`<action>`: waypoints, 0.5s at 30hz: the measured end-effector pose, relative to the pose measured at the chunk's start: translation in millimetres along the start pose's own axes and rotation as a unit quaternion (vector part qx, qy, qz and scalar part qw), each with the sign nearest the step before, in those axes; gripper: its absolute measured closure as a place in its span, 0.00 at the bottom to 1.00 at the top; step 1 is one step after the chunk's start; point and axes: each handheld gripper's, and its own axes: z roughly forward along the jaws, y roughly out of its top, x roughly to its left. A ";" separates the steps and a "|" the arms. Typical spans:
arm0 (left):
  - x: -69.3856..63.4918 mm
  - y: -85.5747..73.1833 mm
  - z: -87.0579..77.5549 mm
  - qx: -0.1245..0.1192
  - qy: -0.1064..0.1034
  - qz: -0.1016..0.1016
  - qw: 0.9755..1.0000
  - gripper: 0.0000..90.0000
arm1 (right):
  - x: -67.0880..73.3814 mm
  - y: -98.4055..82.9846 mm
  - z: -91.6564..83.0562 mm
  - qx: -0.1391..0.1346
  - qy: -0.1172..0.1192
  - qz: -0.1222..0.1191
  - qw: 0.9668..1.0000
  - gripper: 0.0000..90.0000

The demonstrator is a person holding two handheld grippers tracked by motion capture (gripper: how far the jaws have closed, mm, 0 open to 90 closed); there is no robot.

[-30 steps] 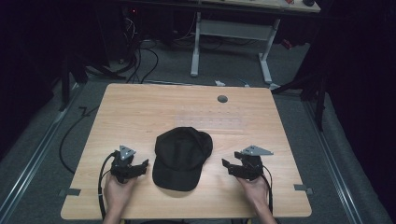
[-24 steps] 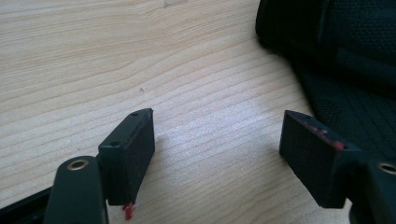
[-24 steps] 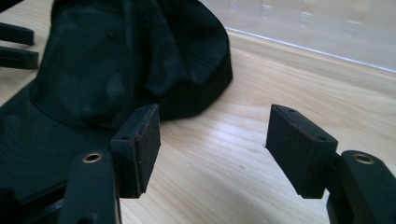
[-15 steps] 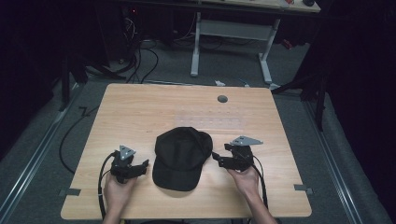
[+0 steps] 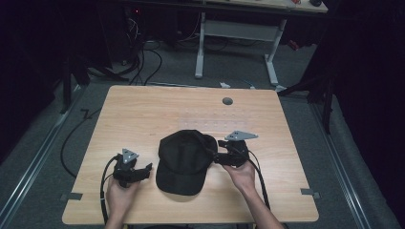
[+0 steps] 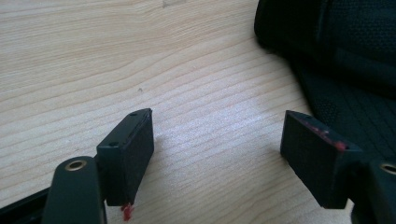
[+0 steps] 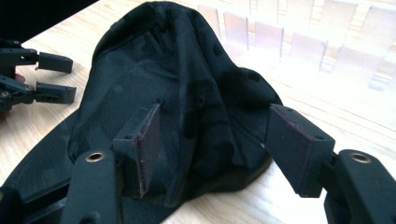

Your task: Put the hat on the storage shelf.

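Your black cap [image 5: 184,160] lies on the desk [image 5: 143,114] near the front edge, about midway between the left and right edges, with its brim pointing toward the front edge and its crown toward the back.

Your right gripper [image 5: 221,151] is at the cap's right side, level with the crown. Its fingers [image 7: 144,140] are spread, and they have just been closing a little. In the right gripper view the crown's mesh sits in the gap between them, but the pads are not pressing on the cloth; one finger stands in front of the fabric, the other just beyond the cap's edge over bare wood.

Your left gripper [image 5: 144,171] rests low on the desk just left of the brim, pointing toward the cap. Its fingers [image 6: 128,149] are spread as well, with bare wood between them in the left gripper view, and the cap's dark fabric lies just beside the far finger, apart from the pads.
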 end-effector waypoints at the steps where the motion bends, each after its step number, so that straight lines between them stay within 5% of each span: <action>1: 0.0 0.0 0.0 0.000 0.000 0.000 1.000 0.29 | 0.2 1.2 1.1 0.000 0.002 -0.002 1.000 0.41; 15: -0.1 0.0 0.0 0.000 0.000 0.000 1.000 0.29 | 3.6 14.4 24.6 0.011 0.015 0.002 1.000 0.49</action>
